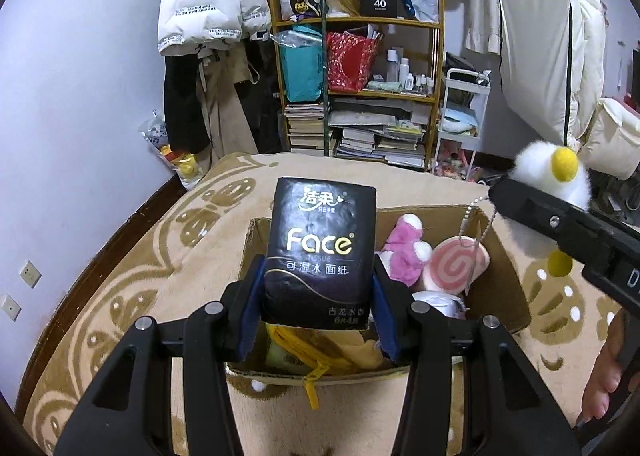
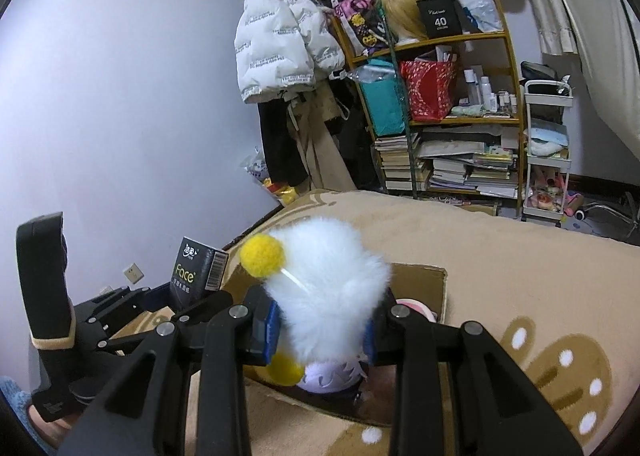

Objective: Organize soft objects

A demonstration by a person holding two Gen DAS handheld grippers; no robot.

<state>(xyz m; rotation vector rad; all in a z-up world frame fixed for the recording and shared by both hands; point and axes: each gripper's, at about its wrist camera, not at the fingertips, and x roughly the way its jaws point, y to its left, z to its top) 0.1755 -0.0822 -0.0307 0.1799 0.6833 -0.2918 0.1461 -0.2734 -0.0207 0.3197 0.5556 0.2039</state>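
Note:
My left gripper (image 1: 318, 288) is shut on a black "Face" tissue pack (image 1: 320, 252), held upright over the near left part of an open cardboard box (image 1: 508, 256). The box holds a pink plush (image 1: 404, 252), a pink swirl plush (image 1: 456, 266) with a bead chain, and yellow soft items (image 1: 320, 348). My right gripper (image 2: 320, 330) is shut on a fluffy white plush with yellow pompoms (image 2: 324, 284), above the box (image 2: 424, 276). It also shows in the left wrist view (image 1: 552, 180) at the right. The tissue pack (image 2: 196, 276) shows at the left in the right wrist view.
The box sits on a beige patterned blanket (image 1: 140, 276) on a bed. Behind stand a wooden shelf (image 1: 360, 56) with books and bags, a white trolley (image 1: 460, 124), hanging coats (image 1: 208, 8) and the wall.

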